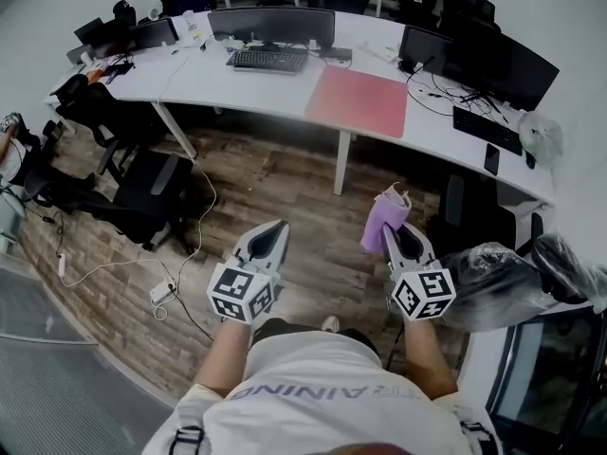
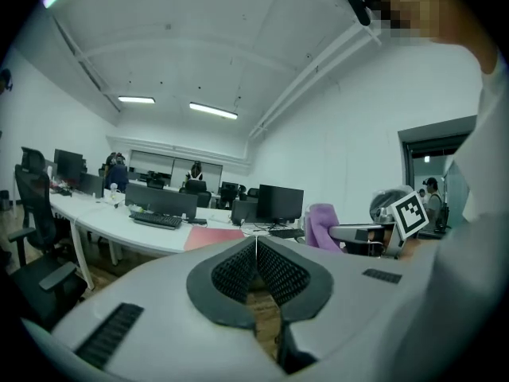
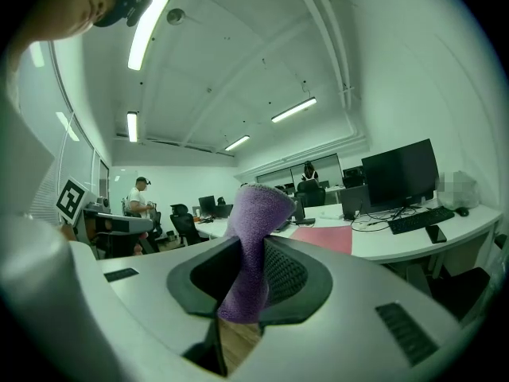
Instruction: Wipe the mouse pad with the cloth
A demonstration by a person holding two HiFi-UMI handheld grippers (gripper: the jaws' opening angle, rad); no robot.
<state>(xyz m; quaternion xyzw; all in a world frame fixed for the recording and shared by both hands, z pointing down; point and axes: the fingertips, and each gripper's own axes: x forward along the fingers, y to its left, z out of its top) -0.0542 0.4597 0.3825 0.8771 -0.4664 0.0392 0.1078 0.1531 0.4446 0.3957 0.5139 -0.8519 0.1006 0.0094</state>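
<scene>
Nearest, both grippers are held in the air over the wooden floor (image 1: 285, 192), short of the desk's (image 1: 237, 88) front edge.

- Left gripper (image 1: 279, 227) (image 2: 255, 253): jaws closed against each other with nothing between them.
- Right gripper (image 1: 392, 231) (image 3: 242, 281): jaws clamped on the purple cloth (image 1: 383, 218) (image 3: 253, 233). The cloth stands up out of the jaws in a bunched fold and is well apart from the desk.

A black office chair (image 1: 152, 192) stands off the desk's front edge on the person's left, with cables trailing on the floor beside it. The stretch of floor between the grippers and the desk is open apart from one white desk leg (image 1: 342, 162).

On the desk, the pink mouse pad (image 1: 358, 101) (image 2: 213, 236) (image 3: 324, 238) lies flat. Its near side runs along the desk's front edge and its surface is bare. A black keyboard (image 1: 268, 60) sits farther along the desk to the left of the pad, apart from it, with a monitor (image 1: 271, 26) behind it. To the pad's right are loose cables and a second monitor (image 1: 493, 64). At the desk's right end lies a pale plastic bag (image 1: 536, 136); I cannot tell what is in it.
</scene>
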